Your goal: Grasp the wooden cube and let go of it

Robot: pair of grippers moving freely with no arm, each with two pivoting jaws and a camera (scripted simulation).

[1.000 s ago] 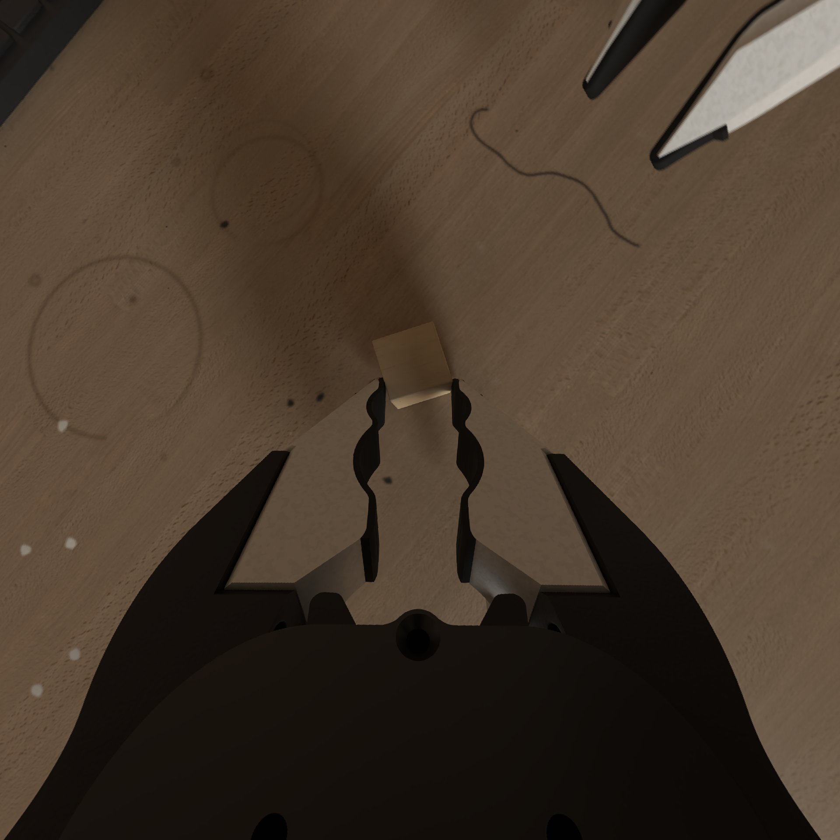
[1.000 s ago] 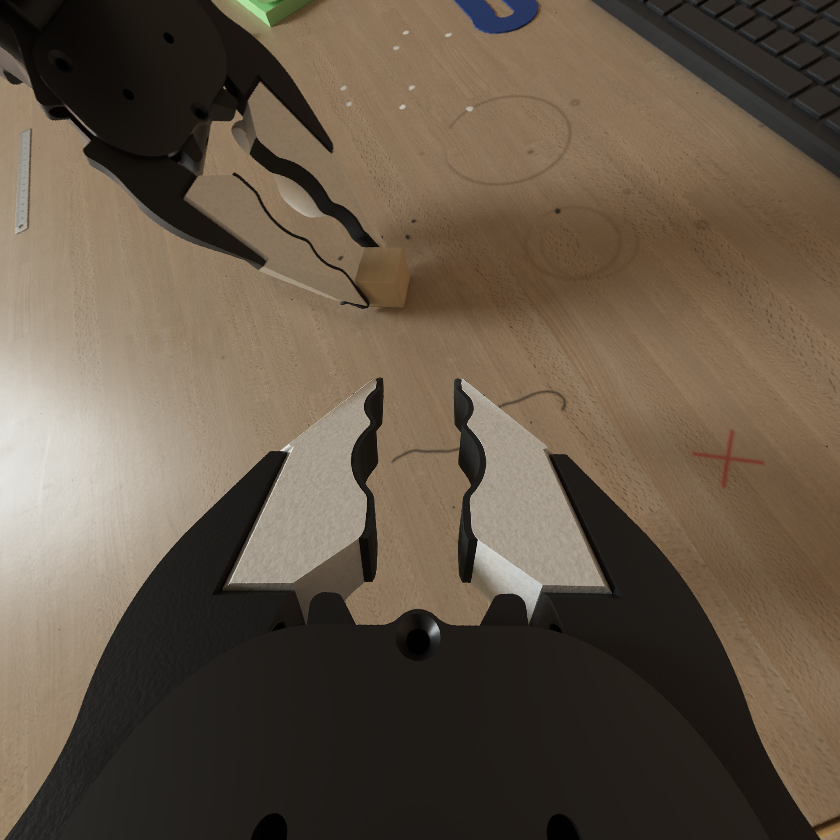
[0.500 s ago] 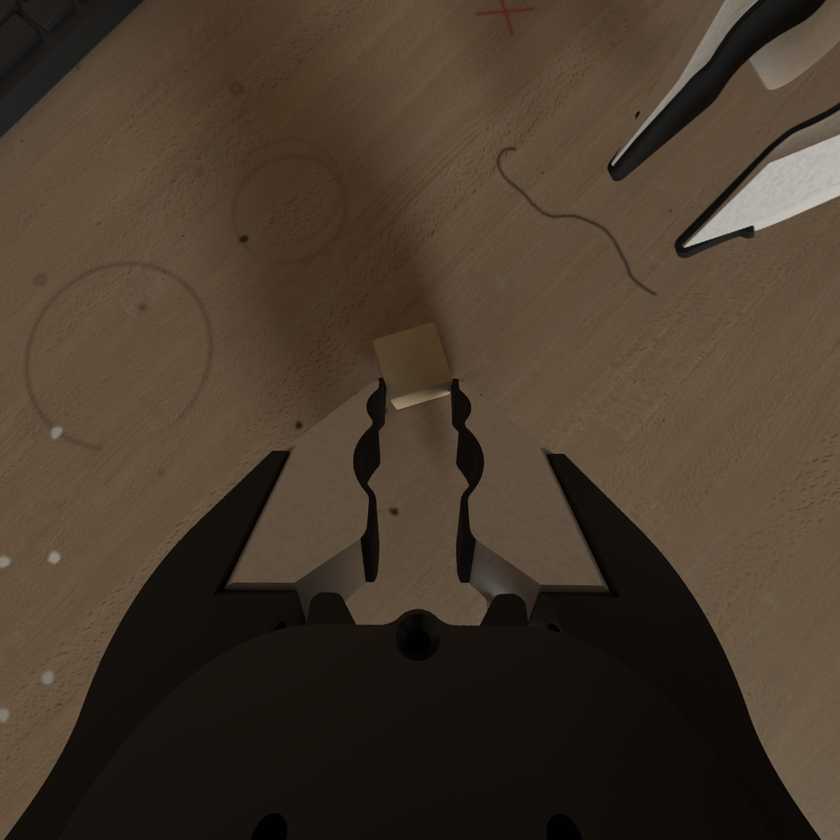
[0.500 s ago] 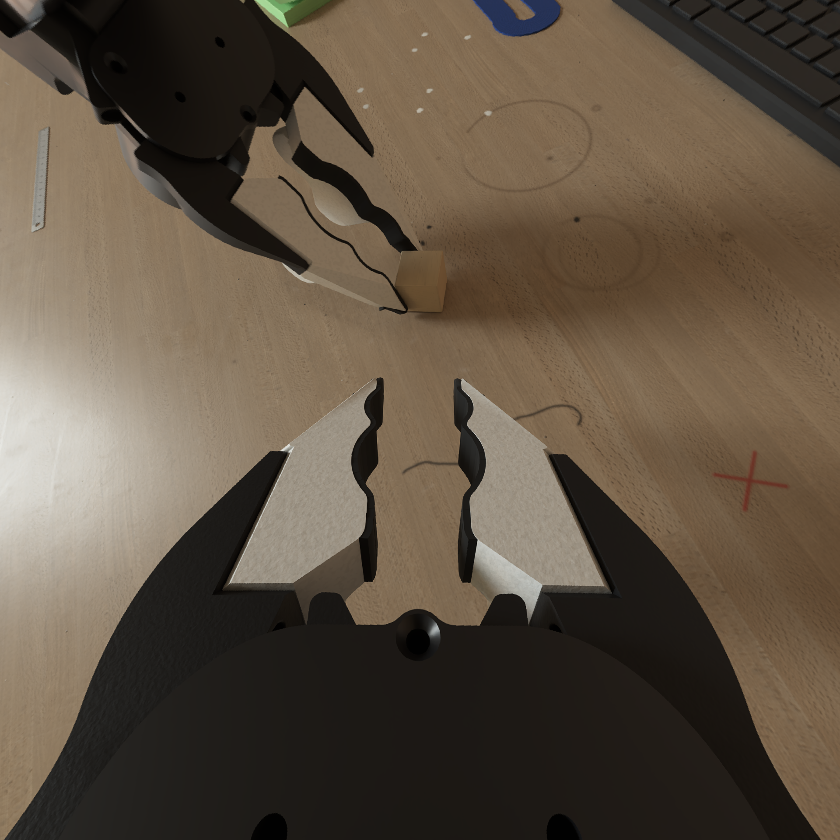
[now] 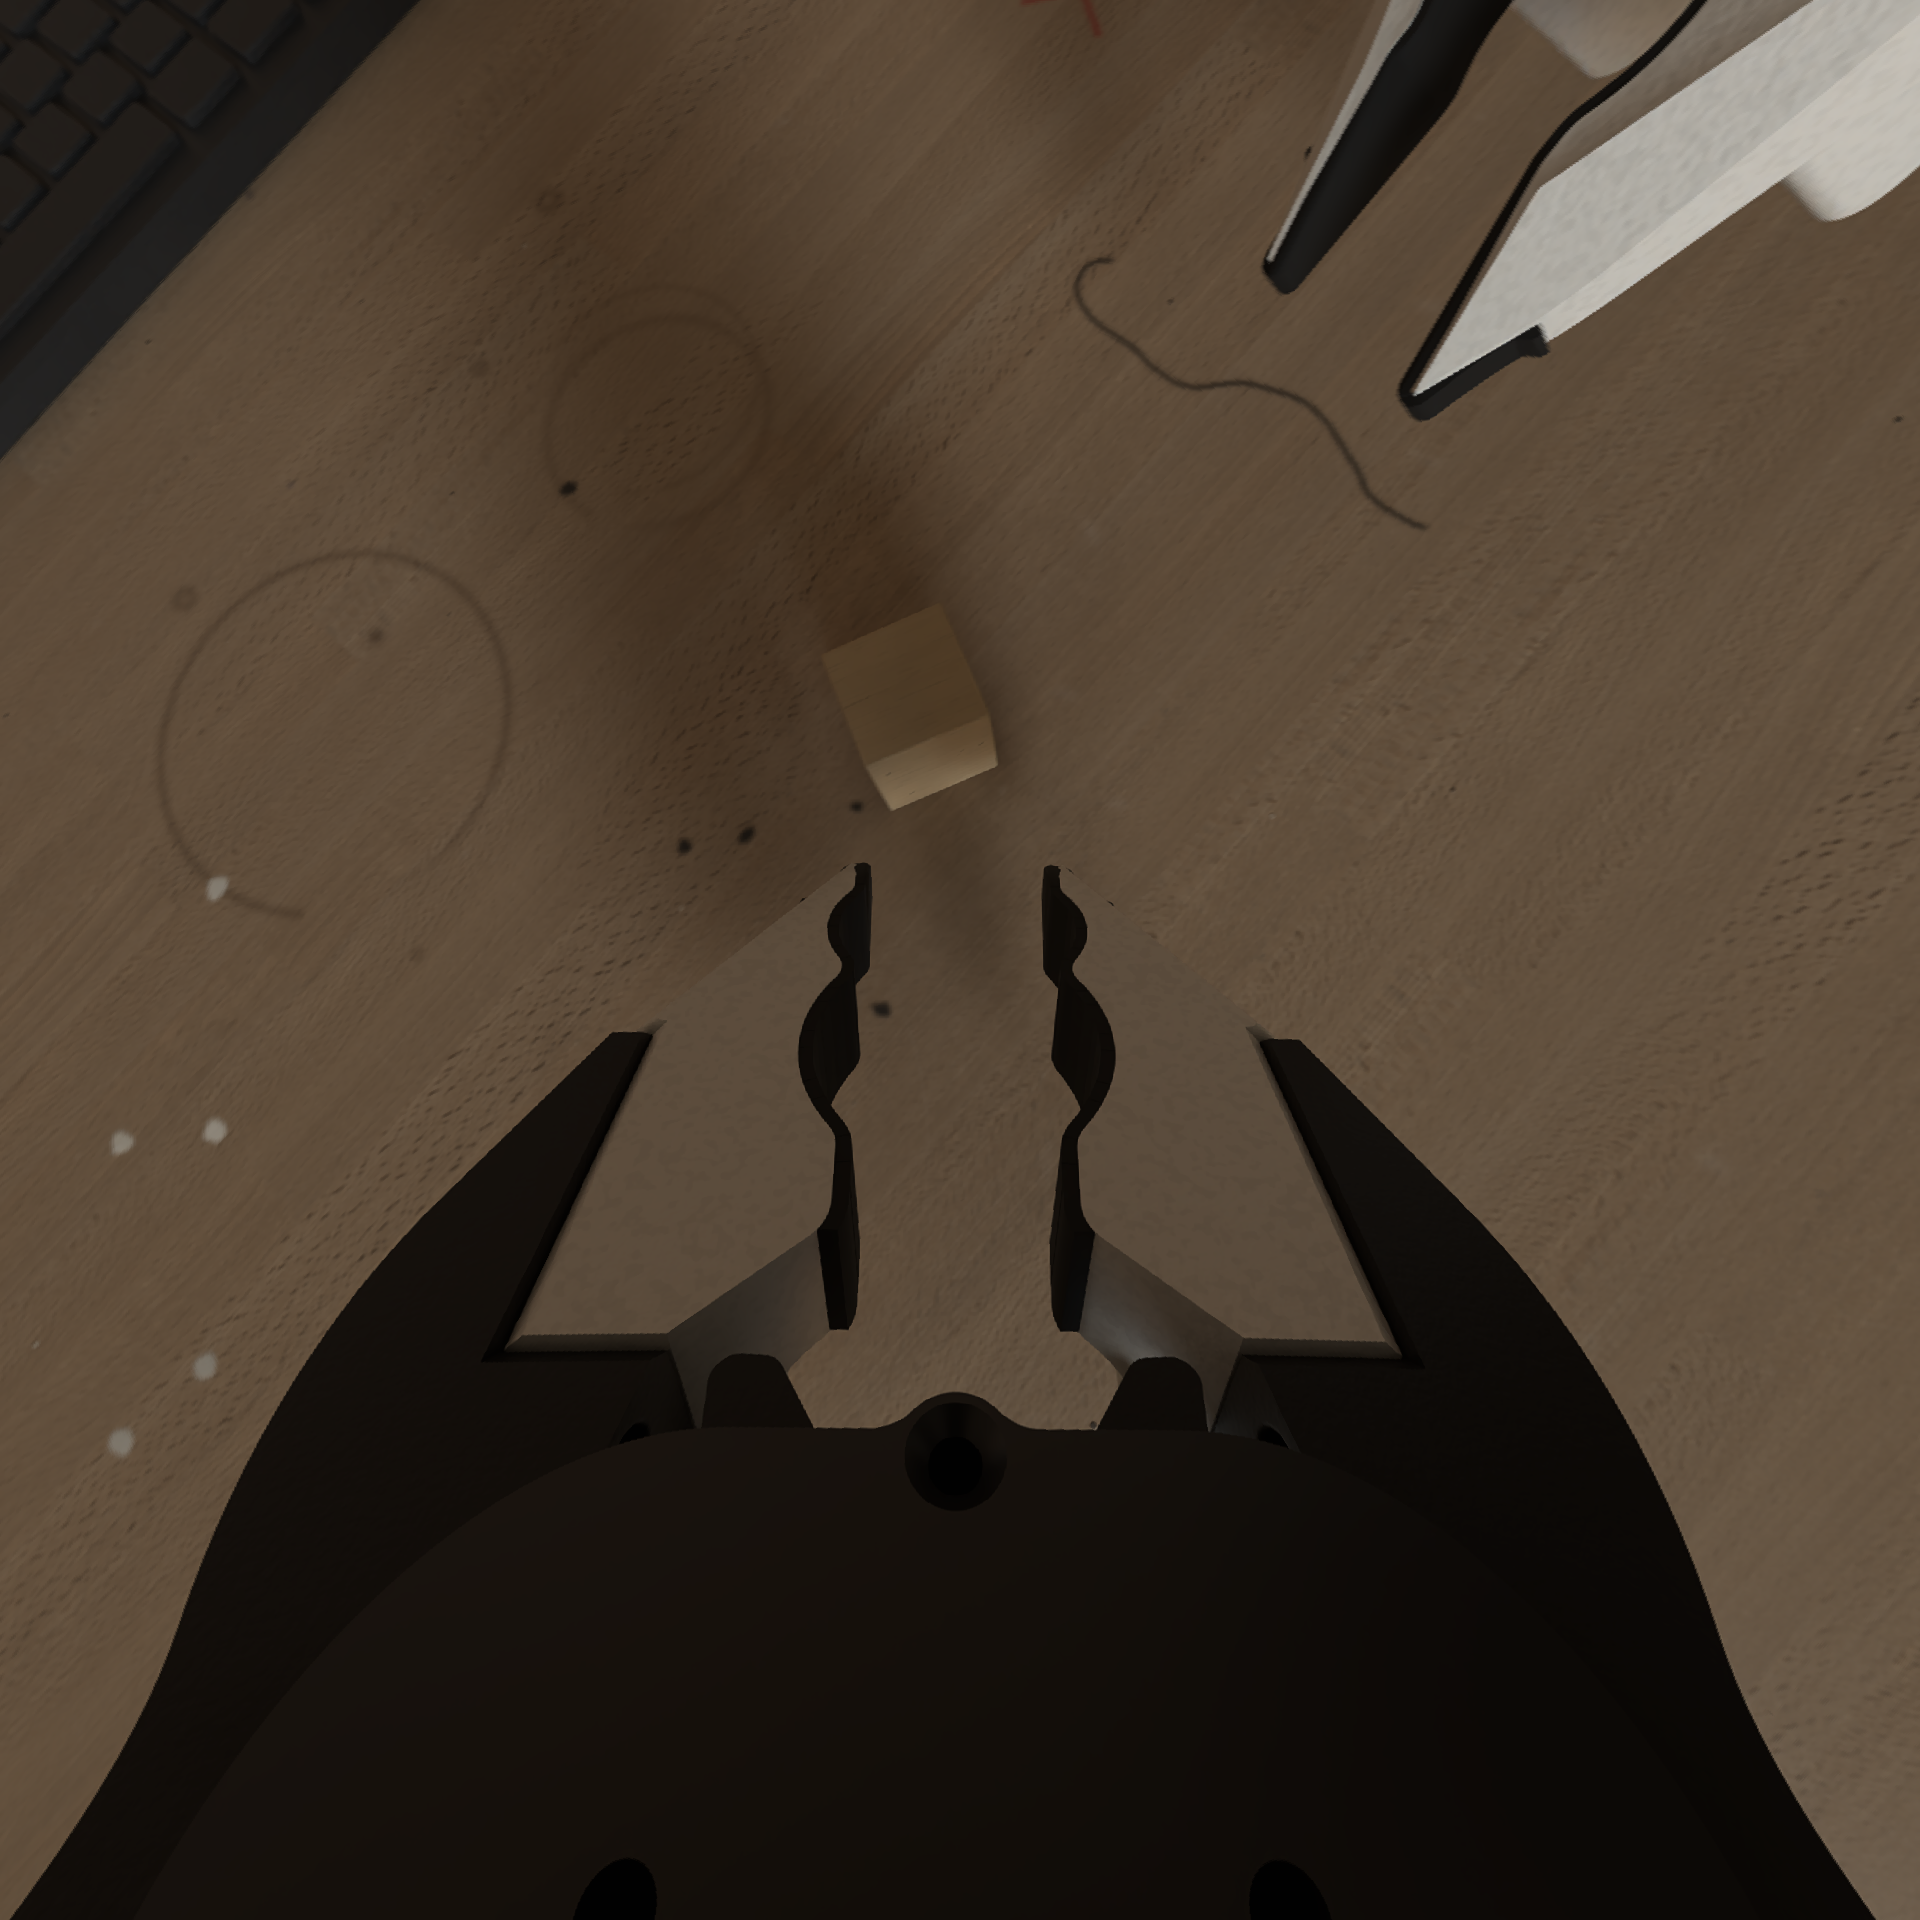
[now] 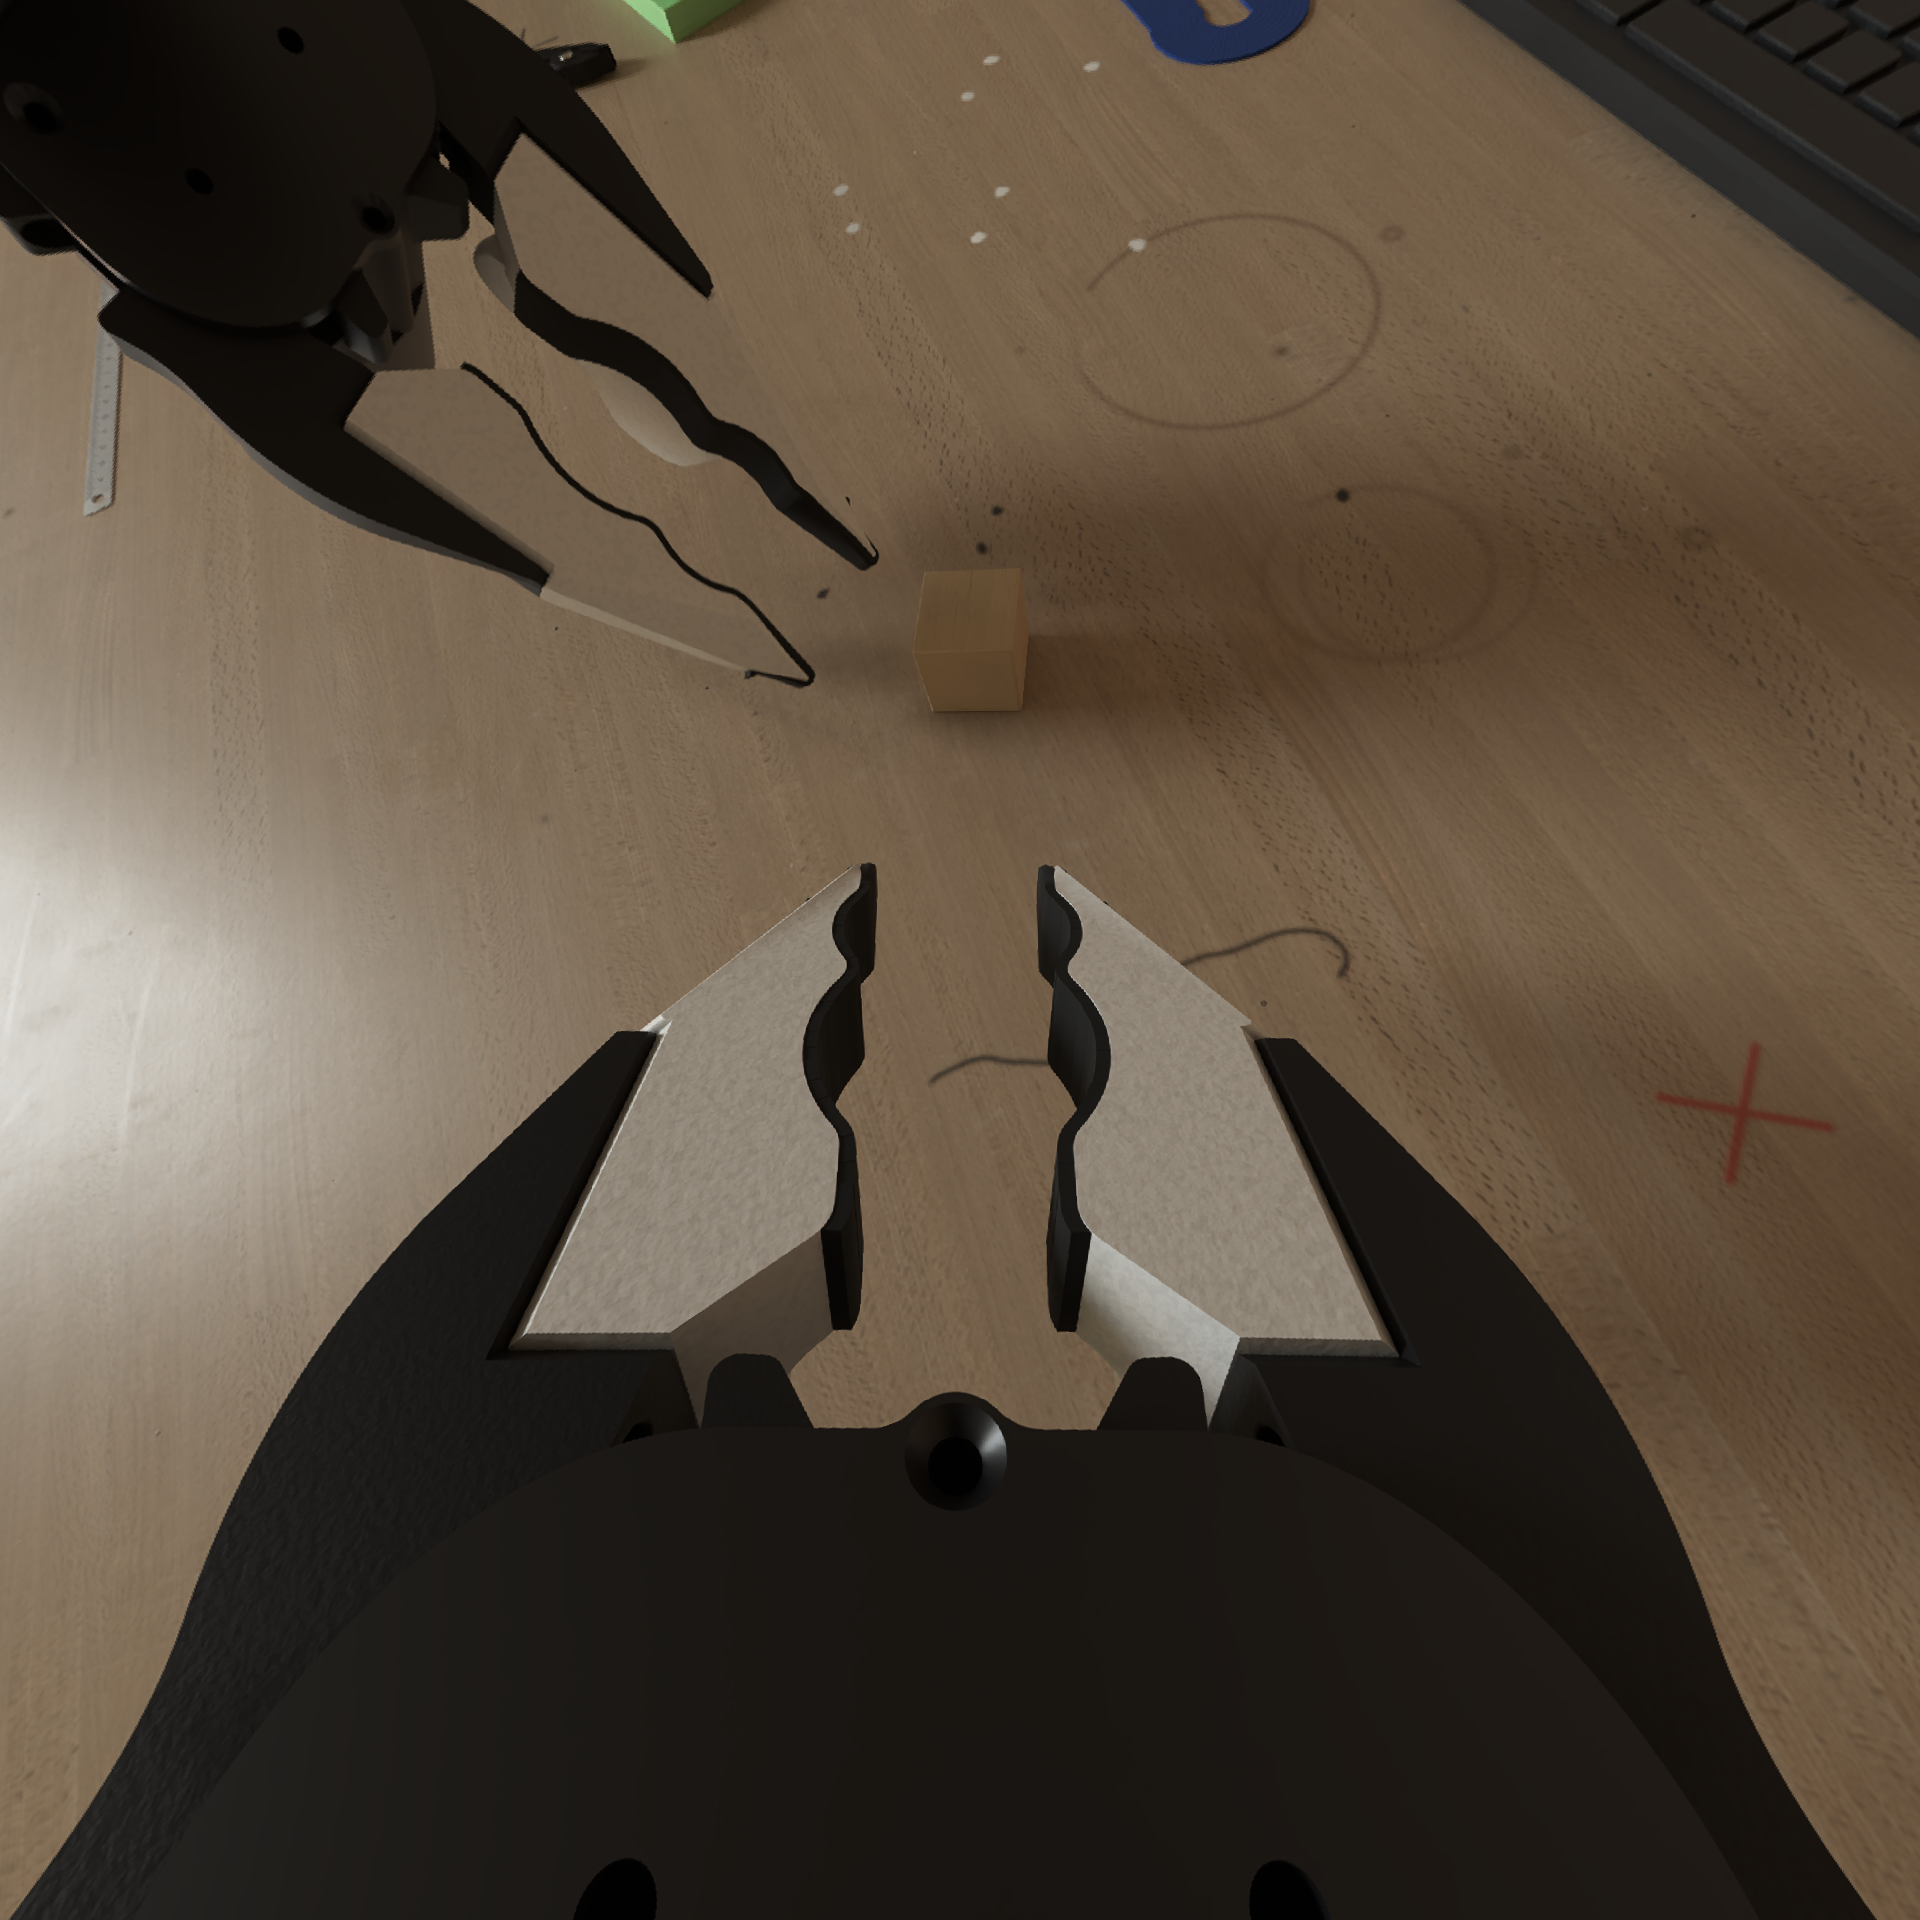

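- Nearest in the right wrist view, the right gripper is seen with its jaws parted by a narrow gap and nothing held between them; it is kept on the near side of the wooden cube, well apart from it, seemingly so as to leave the other gripper free to work.
- A thin dark thread is laid in a loose curl on the desk, on the near side of the cube, partly hidden by the right gripper's fingers.
- A red cross mark is drawn on the desk to the near right of the cube.
- The wooden cube is set flat on the desk, upright and touched by nothing; this is judged to be the released state the task asks for.
- Just to the left of the cube in the right wrist view, the left gripper is angled down at it, jaws apart and empty, with a clear gap between tips and cube. In its own view the left gripper is pointed at the cube ahead.
- Faint ring stains and small dark and white specks are marked on the pale wood grain beyond the cube.
- Farther off, a dark keyboard is placed to the far right of the cube, a blue flat shape and a green block beyond it, and a metal ruler to its far left.
- Nothing of the room beyond the desk is shown.
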